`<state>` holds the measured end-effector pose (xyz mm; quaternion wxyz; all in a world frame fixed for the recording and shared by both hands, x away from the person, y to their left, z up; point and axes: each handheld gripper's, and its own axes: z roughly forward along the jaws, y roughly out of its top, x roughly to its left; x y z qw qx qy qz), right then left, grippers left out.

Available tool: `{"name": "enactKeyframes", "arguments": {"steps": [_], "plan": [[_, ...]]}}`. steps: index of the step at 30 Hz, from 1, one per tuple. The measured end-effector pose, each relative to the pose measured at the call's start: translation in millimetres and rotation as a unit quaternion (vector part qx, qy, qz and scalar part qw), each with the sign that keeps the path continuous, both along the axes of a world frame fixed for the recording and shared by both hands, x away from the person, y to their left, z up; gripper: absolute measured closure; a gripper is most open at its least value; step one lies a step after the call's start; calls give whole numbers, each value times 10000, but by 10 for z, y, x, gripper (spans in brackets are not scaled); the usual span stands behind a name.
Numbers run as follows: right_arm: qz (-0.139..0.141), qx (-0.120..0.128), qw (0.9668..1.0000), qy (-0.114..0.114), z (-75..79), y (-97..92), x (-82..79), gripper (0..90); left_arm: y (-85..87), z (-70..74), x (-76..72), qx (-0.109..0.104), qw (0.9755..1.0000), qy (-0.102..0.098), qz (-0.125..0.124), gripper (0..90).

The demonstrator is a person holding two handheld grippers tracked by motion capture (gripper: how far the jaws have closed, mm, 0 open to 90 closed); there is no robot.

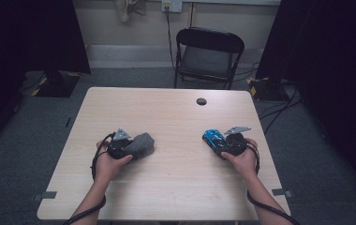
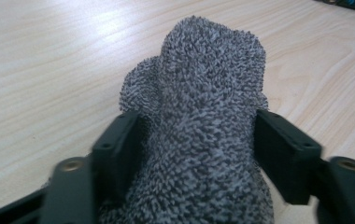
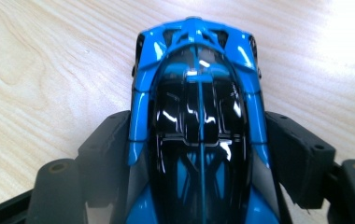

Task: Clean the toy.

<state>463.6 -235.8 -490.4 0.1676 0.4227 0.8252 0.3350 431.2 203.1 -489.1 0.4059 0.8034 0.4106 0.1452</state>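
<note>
Resting on the pale wood-grain tabletop (image 1: 176,117), the grey speckled terry sock (image 2: 203,116) lies bunched between the jaws of the left gripper (image 1: 131,146), toward the left side of the surface. It looks soft, light and limp: it should squash under any squeeze, sag when lifted and not slip, since the looped pile gives plenty of friction. The thick folded middle seems the best place to take hold, so the whole bundle comes up together. The jaws flank the sock with the left one slightly clear of the fabric and the right one at its edge, so I judge the left gripper released, not clamping.

Toward the right side of the tabletop, well apart from the sock, sits the glossy blue and black toy sports car (image 3: 199,126). It is hard, smooth plastic or metal with a shiny canopy, rigid and probably slippery, best pinched across its flat flanks near the middle. The right gripper (image 1: 224,144) has its jaws pressed against both flanks, so it appears to be grasping the car.

Beyond the tabletop stands a black folding chair (image 1: 208,56) on grey carpet.
</note>
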Motion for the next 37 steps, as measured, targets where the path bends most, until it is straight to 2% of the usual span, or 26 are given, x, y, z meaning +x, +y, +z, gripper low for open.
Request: {"name": "enactKeyframes", "arguments": {"steps": [1, 3, 4, 6, 7, 10, 11, 14, 15, 16, 17, 18, 19, 20, 21, 22, 23, 26, 29, 30, 32, 36, 37], "plan": [[0, 0, 10000, 0, 0, 0, 0, 268, 0, 0, 0, 0, 10000, 0, 0, 265], [64, 13, 10000, -6, 5, -19, -6, 244, 0, 12, -10, 59, 10000, -12, -14, 252], [85, 81, 9999, -73, 38, -37, -2, 198, 1, 30, -19, 110, 9999, -41, -58, 245], [86, 108, 9999, -25, 52, -41, 1, 197, 3, 50, -28, 120, 9999, -83, -54, 239], [82, 116, 9999, -79, 97, -46, -10, 200, 6, 64, -34, 119, 9999, -104, -46, 203], [98, 209, 9997, -96, 147, -54, -32, 196, 25, 138, -77, 141, 9996, -194, -117, 200], [172, 265, 9994, -115, 206, -61, -79, 182, 33, 159, -102, 137, 9996, -223, -132, 200], [291, 340, 9989, -134, 258, -85, -174, 166, 133, 228, -219, 145, 9992, -316, -172, 195], [312, 318, 9989, -139, 264, -97, -219, 156, 133, 228, -219, 145, 9992, -316, -172, 192], [349, 322, 9987, -162, 266, -111, -266, 156, 193, 238, -288, 83, 9994, -286, -156, 189], [349, 322, 9987, -162, 266, -111, -266, 156, 193, 238, -288, 83, 9994, -286, -156, 187], [360, 261, 9988, -199, 255, -145, -361, 155, 276, 237, -386, 117, 9994, -287, -138, 184], [360, 261, 9988, -199, 255, -145, -361, 155, 276, 237, -386, 117, 9994, -287, -138, 184], [395, 361, 9984, -163, 237, -188, -439, 154, 352, 225, -484, 108, 9994, -292, -140, 184], [395, 361, 9984, -163, 237, -188, -439, 154, 352, 225, -484, 108, 9994, -292, -140, 184], [423, 244, 9986, -190, 218, -222, -520, 154, 417, 198, -586, 122, 9994, -263, -162, 182], [435, 261, 9986, -174, 210, -242, -558, 154, 452, 185, -628, 166, 9994, -230, -186, 181], [438, 287, 9983, -237, 199, -297, -680, 152, 551, 164, -738, 109, 9997, -173, -163, 178], [413, 290, 9986, -135, 181, -333, -755, 148, 591, 141, -800, 132, 9997, -146, -163, 178], [410, 235, 9988, -100, 149, -367, -837, 146, 632, 90, -872, 204, 9995, -102, -209, 182], [426, 181, 9989, -65, 110, -391, -895, 145, 658, 51, -921, 190, 9995, -36, -233, 176], [432, 109, 9990, 98, 37, -429, -962, 145, 693, 20, -974, 236, 9993, -41, -290, 176], [408, 100, 9990, 121, 17, -439, -981, 147, 702, 12, -987, 176, 9995, -61, -257, 176]]}}
